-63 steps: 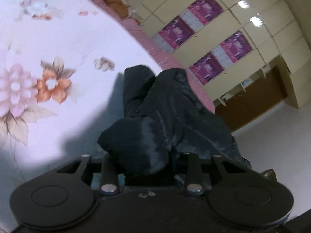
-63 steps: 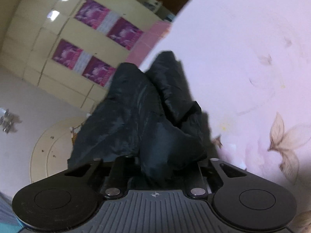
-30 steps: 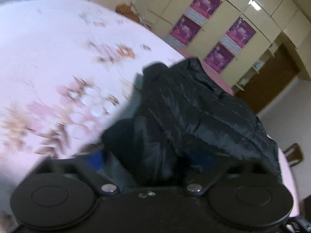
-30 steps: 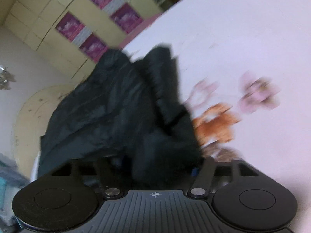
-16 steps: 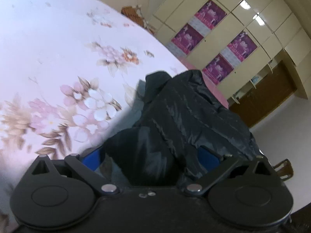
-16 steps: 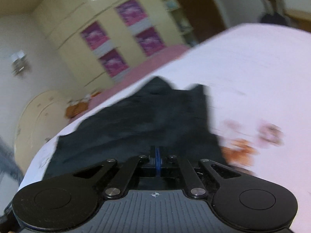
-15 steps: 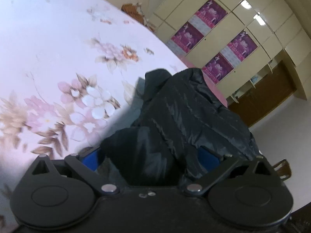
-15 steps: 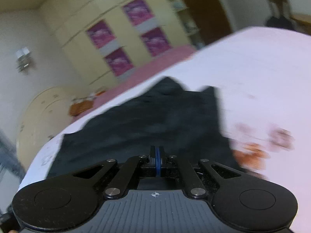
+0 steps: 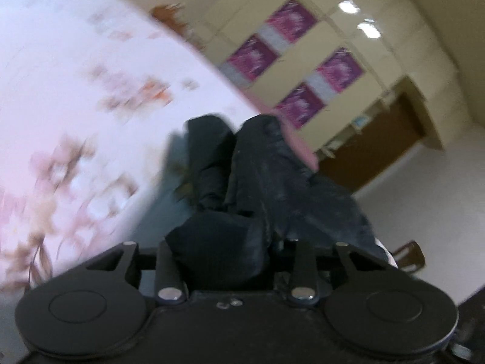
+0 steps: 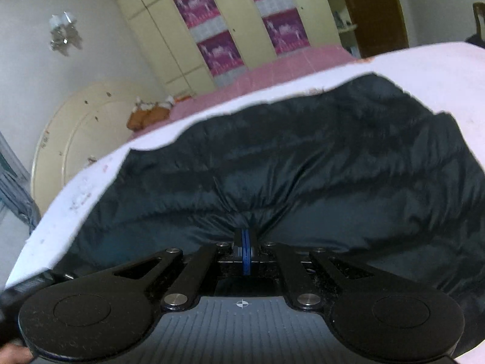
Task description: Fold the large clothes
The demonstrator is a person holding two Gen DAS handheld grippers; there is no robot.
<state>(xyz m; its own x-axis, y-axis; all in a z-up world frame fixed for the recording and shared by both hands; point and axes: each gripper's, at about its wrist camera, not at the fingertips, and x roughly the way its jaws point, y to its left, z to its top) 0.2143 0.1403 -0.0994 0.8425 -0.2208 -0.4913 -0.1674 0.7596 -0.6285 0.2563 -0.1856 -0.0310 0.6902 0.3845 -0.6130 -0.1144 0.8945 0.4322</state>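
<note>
No readable writing; purple posters (image 10: 212, 35) on cream wardrobe (image 10: 239, 30) at 12 o'clock, text too small. Black jacket (image 10: 303, 163) lies on bed with floral sheet (image 9: 75, 106). Right hand-held gripper (image 10: 246, 239) closed, blue pads pinching jacket fabric. Left hand-held gripper (image 9: 225, 251) clamps bunched jacket (image 9: 272, 182) fold between narrowed fingers. Cream round headboard (image 10: 69, 133) at 9 o'clock. Left view blurred.

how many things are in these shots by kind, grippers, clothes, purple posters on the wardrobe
grippers: 2 (left gripper, right gripper)
clothes: 1 (black jacket)
purple posters on the wardrobe: 4
floral bedsheet: 1
total: 8
</note>
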